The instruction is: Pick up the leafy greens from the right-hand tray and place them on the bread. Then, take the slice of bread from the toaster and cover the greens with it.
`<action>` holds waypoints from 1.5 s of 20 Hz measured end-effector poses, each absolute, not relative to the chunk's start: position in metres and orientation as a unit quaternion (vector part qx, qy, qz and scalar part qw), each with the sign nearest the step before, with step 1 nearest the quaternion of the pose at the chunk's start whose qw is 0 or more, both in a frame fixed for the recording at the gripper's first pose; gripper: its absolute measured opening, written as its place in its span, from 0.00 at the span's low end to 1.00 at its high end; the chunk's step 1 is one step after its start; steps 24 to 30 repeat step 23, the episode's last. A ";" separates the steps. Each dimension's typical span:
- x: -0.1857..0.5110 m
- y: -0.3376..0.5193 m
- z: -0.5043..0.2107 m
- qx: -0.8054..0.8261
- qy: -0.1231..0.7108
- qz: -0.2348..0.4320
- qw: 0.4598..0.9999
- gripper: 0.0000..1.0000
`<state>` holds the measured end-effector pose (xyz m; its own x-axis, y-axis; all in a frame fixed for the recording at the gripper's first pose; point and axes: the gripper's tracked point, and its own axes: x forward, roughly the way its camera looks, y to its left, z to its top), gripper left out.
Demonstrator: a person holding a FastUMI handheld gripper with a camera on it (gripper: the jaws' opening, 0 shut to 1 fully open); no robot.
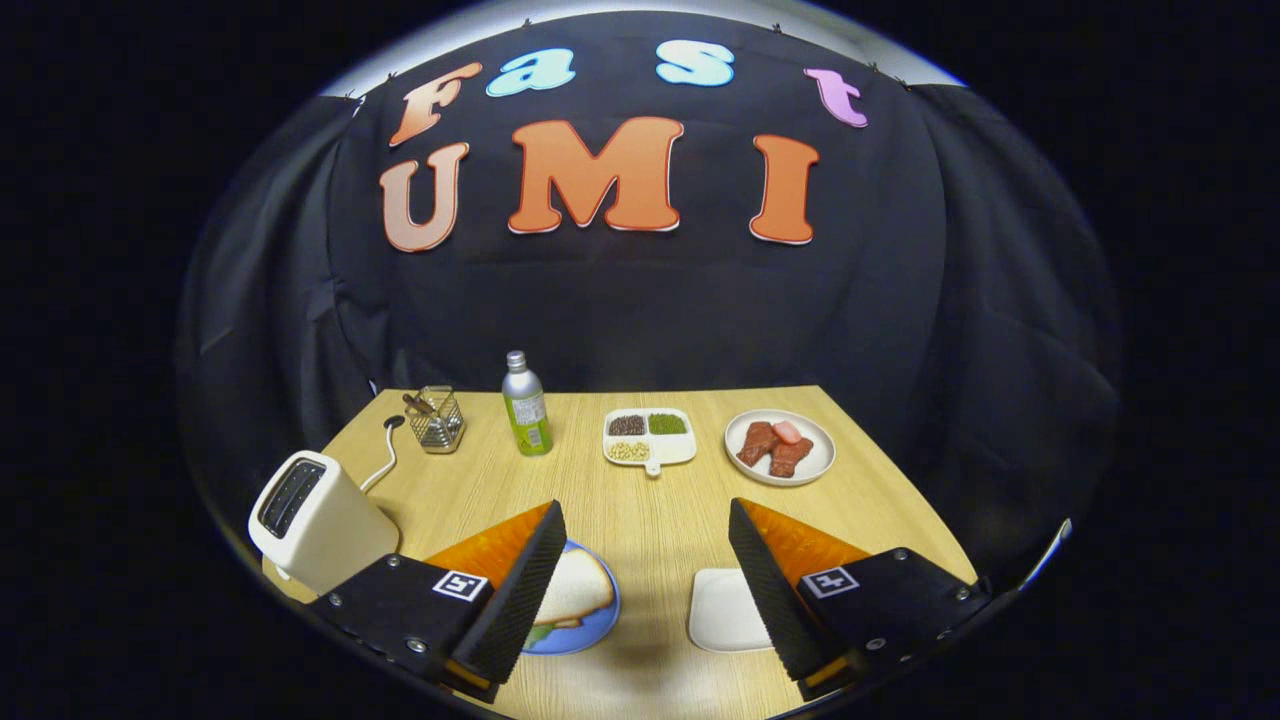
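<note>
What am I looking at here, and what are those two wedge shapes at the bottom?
Those wedges are the two fingers of a hand-held gripper; the camera rides on it, looking forward. The fingers stand wide apart, holding nothing. Ahead is a wooden table. Beside one finger a blue plate carries a bread slice with something green peeking out beneath. By the other finger lies a white tray. A toaster stands beside the plate. Beyond are a bottle, a wire basket, a divided dish of beans and a plate of meat.

The tool (640, 570) has ridged wedge fingers, screwed black mounts, square markers.
</note>
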<state>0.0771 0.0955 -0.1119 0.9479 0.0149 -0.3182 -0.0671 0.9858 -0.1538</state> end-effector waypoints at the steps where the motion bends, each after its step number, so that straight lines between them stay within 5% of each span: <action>1: 0.076 0.097 -0.104 -0.087 0.149 0.019 0.985 0.98; 30: 0.058 0.100 -0.074 -0.053 0.124 -0.004 0.991 0.98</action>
